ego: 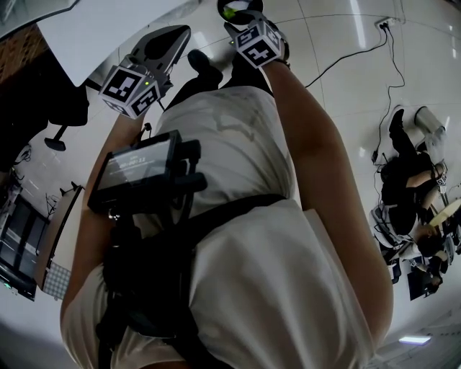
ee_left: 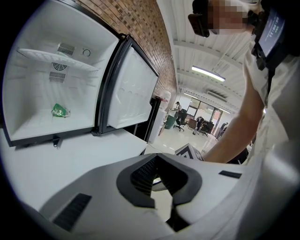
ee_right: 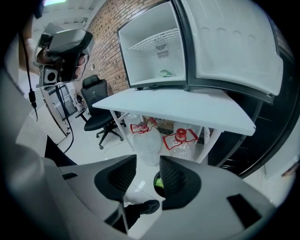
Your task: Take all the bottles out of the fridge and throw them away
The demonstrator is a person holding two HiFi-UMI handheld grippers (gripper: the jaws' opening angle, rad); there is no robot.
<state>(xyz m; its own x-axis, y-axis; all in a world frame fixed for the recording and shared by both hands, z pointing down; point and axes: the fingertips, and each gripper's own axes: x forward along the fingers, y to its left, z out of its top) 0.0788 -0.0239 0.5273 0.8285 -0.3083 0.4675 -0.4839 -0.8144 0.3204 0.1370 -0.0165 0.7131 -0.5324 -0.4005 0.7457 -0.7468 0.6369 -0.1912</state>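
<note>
One green bottle (ee_left: 60, 110) lies on the floor of the open white fridge (ee_left: 28, 79); the right gripper view shows the same green bottle (ee_right: 165, 73) far off. My right gripper (ee_right: 147, 165) is open with nothing between its pads. It hangs over a black bin (ee_right: 157, 183) on the floor, in which something green, seemingly a bottle, lies. In the head view the bin (ego: 238, 9) sits just beyond the right gripper (ego: 248, 32). My left gripper (ee_left: 157, 163) points toward the white table's edge, its jaws shut and empty. In the head view that left gripper (ego: 169, 39) is held at my left side.
The fridge stands on a white table (ee_right: 187, 107) with its door (ee_left: 133, 89) swung wide. Two large clear water jugs (ee_right: 145, 140) with red caps stand under the table. A black office chair (ee_right: 96, 117) is to the left. My shoe (ee_right: 146, 206) is near the bin.
</note>
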